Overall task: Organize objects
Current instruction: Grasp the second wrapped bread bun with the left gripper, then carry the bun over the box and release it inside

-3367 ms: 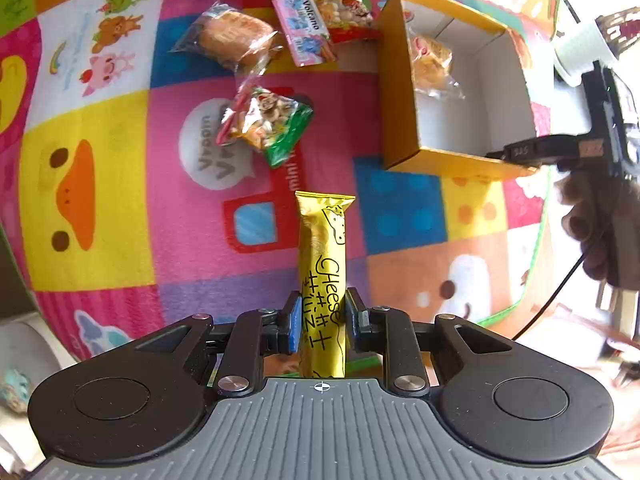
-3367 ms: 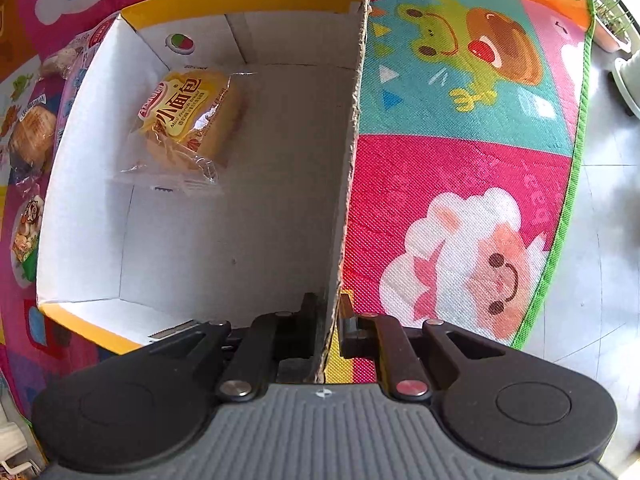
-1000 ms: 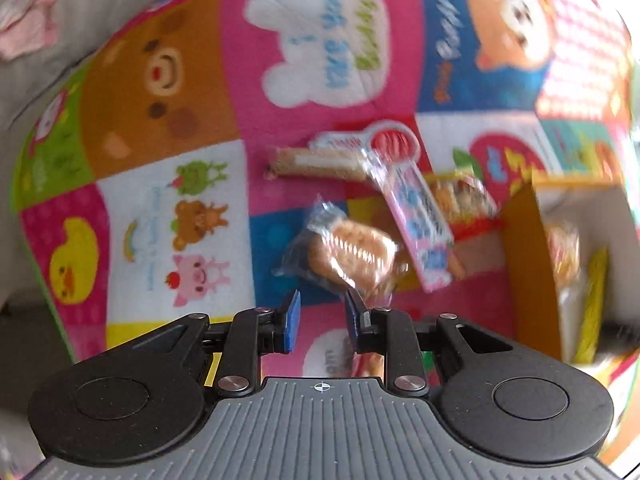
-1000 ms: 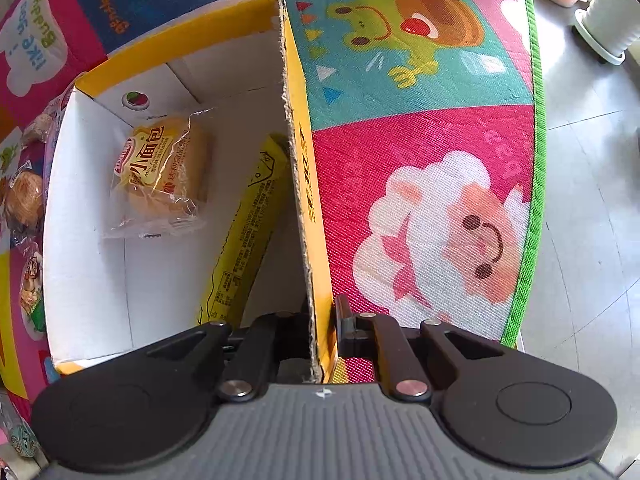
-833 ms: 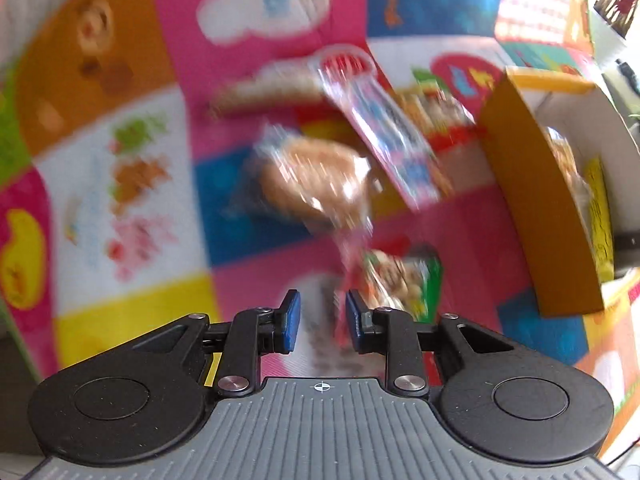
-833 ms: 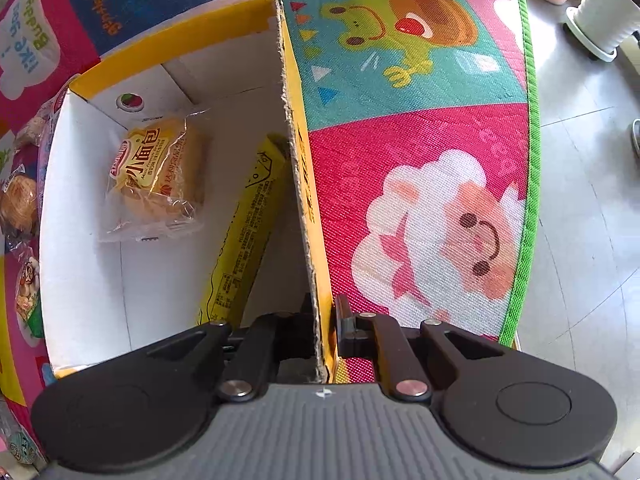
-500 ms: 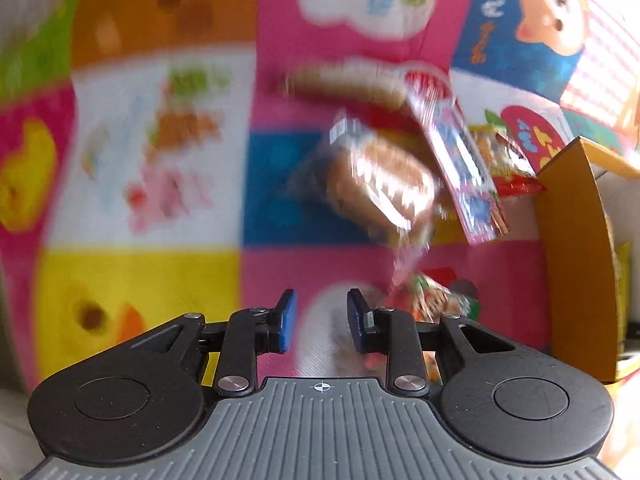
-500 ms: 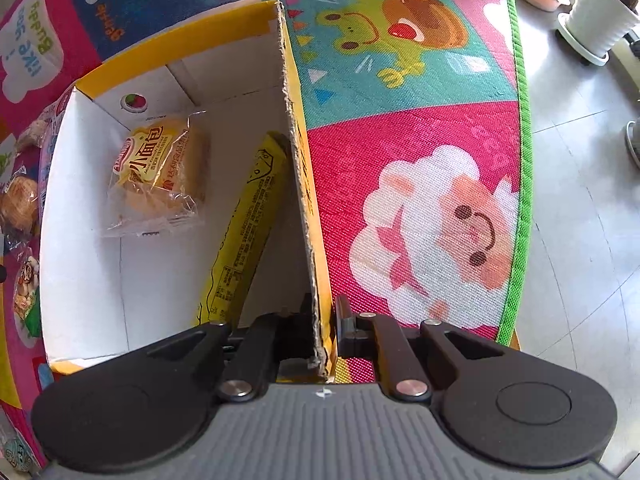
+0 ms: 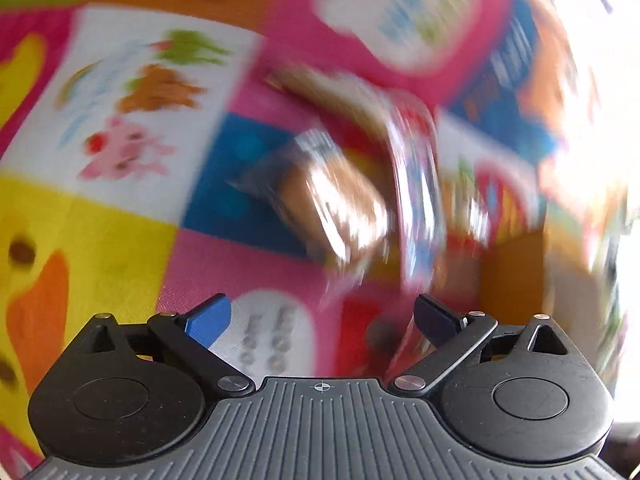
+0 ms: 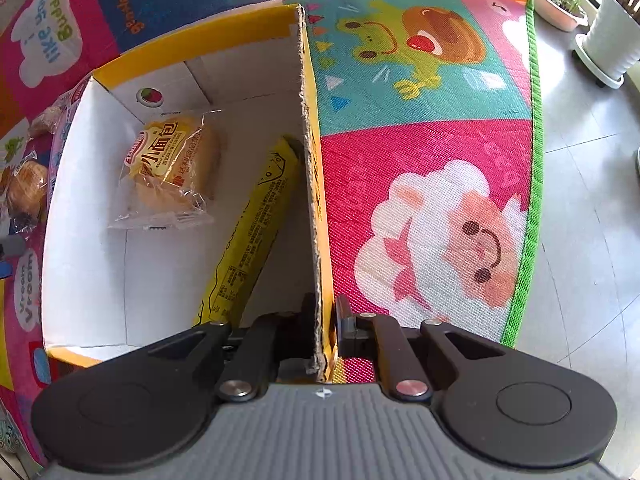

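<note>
Left wrist view, heavily blurred. The left tool (image 9: 322,318) stands released, its fingers spread wide with nothing between them, at the lower centre of the frame above the play mat (image 9: 100,216). A bun (image 9: 332,200) in clear wrap lies at mid-frame on a blue square of the mat. Just right of it runs a long pink-and-blue packet (image 9: 420,200), and a brown bar (image 9: 320,88) lies above both. Further wrappers at the right edge are too smeared to name.

Right wrist view, sharp. The right tool (image 10: 322,322) is clenched on the right wall of the box (image 10: 308,160), one finger inside and one outside, at the lower centre of the frame. The box, yellow outside and white inside, sits on the mat (image 10: 432,152) and fills the left half of the frame. Inside it, a bread pack (image 10: 172,164) lies flat on the floor toward the upper left. A long yellow stick (image 10: 252,232) leans diagonally beside the gripped wall, its upper end touching that wall. The snacks (image 10: 28,184) outside the box appear at the far left edge. Grey floor tiles (image 10: 580,208) and a white pot (image 10: 612,40) occupy the right edge, beyond the mat's green border.
</note>
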`<state>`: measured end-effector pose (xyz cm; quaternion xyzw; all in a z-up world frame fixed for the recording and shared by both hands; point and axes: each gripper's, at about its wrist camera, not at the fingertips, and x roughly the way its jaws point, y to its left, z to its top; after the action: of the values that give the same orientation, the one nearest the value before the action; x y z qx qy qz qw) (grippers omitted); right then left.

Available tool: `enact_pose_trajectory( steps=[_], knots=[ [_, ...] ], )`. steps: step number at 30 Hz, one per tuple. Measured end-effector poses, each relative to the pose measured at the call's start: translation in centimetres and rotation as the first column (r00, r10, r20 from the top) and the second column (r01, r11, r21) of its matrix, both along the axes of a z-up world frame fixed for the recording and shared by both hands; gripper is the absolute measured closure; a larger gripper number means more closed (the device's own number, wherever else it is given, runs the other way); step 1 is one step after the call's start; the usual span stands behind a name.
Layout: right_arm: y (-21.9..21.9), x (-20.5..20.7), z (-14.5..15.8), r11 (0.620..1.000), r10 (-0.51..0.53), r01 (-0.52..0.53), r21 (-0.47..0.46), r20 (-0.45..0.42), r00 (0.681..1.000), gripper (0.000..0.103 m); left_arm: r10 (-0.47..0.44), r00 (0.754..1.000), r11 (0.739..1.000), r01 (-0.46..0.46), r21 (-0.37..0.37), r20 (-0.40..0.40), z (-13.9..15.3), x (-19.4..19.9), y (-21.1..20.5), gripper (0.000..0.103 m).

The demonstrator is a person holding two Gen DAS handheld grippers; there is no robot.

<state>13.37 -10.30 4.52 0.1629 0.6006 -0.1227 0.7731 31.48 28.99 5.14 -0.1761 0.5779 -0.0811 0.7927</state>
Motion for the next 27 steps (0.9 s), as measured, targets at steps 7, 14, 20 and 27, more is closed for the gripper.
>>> enact_pose_trajectory(
  steps=[7,14,20,27],
  knots=[
    [-0.5,0.3,0.0,1.0,-0.015,0.016,0.022,-0.019,1.0,0.093,0.344,0.932,0.937,-0.348,-0.018,-0.11,-1.0,4.8,-0.7,0.002],
    [0.2,-0.1,0.3,0.999,0.031,-0.031,0.029,0.003,1.0,0.093,0.382,0.92,0.923,-0.375,0.088,-0.083,-2.0,6.5,-2.6,0.027],
    [0.5,0.4,0.6,0.998,0.051,-0.05,0.043,-0.009,0.999,0.093,0.269,0.952,0.962,-0.259,0.081,-0.145,1.1,3.5,-1.3,0.047],
    [0.6,1.5,-0.1,0.994,0.101,-0.097,0.048,-0.107,0.989,0.093,-0.096,0.967,0.991,0.114,0.067,-0.236,7.5,-3.6,-2.5,0.048]
  ],
)
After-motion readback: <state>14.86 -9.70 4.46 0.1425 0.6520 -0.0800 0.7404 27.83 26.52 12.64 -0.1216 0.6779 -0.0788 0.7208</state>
